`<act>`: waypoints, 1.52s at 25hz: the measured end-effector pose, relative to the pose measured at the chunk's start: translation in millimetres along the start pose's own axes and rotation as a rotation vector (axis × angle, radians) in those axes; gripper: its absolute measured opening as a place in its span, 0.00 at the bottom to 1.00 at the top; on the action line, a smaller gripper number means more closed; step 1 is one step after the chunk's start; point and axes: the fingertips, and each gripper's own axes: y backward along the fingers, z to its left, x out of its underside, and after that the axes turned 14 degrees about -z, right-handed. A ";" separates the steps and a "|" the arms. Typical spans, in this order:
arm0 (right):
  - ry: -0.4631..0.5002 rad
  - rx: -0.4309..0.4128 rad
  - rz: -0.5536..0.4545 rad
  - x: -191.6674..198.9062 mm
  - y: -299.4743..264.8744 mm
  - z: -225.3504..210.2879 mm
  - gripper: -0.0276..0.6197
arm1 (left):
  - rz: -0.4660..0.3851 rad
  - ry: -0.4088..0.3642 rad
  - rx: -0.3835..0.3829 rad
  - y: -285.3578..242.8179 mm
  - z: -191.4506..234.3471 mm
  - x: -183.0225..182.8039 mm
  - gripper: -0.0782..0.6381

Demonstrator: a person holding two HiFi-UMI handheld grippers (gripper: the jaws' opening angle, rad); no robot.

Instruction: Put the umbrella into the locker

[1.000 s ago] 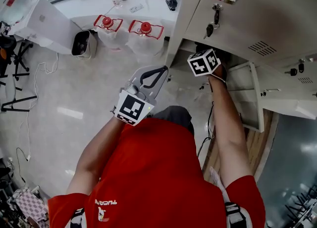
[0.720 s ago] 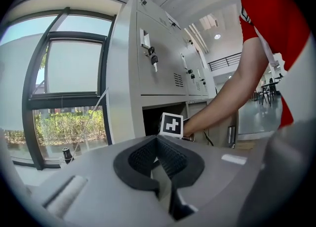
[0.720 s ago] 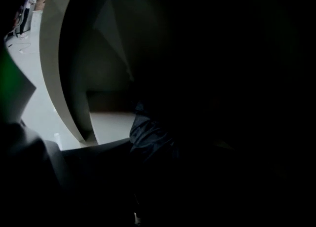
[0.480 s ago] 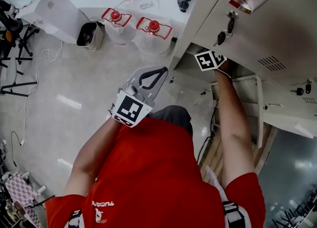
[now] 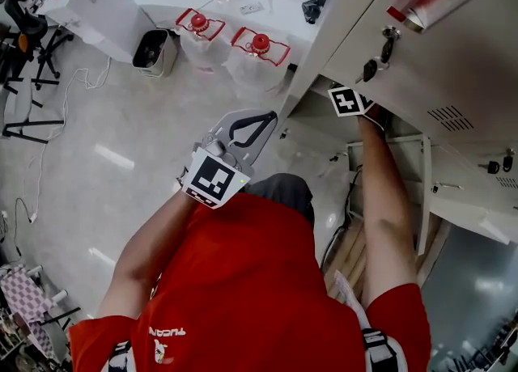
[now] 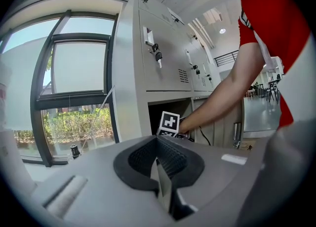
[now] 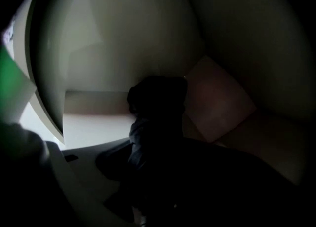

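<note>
The dark folded umbrella (image 7: 155, 107) stands up between the jaws of my right gripper (image 7: 153, 176), which is shut on it inside the dim locker compartment (image 7: 123, 53). In the head view only that gripper's marker cube (image 5: 348, 101) and the forearm show, at the mouth of the open compartment (image 5: 316, 124) of the grey locker (image 5: 421, 55); its jaws and the umbrella are hidden inside. My left gripper (image 5: 269, 118) hovers in front of the red shirt, left of the locker, shut and empty. The left gripper view shows its jaws (image 6: 159, 142) pressed together, facing the compartment (image 6: 165, 108).
Keys (image 5: 379, 53) hang from the locker door above the compartment. A lower locker door (image 5: 424, 192) stands open to the right. On the floor behind are two water jugs with red caps (image 5: 198, 24) (image 5: 261, 45), a dark bin (image 5: 154, 47) and a white box (image 5: 97, 6). Cables lie at left.
My right gripper has gone further into the locker compartment with the umbrella; its marker cube sits deeper at the opening. The left gripper has stayed where it was.
</note>
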 end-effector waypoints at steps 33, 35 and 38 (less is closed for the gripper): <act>-0.307 0.054 -0.350 -64.9 182.0 41.0 0.59 | -0.032 0.082 0.141 -0.5 -32.3 -37.8 0.12; -0.335 0.040 -0.369 -71.1 193.5 45.4 0.58 | -0.037 0.090 0.141 -1.6 -31.3 -42.1 0.12; -0.382 0.030 -0.410 -84.5 215.7 49.6 0.51 | -0.051 0.100 0.143 -1.2 -31.0 -49.8 0.12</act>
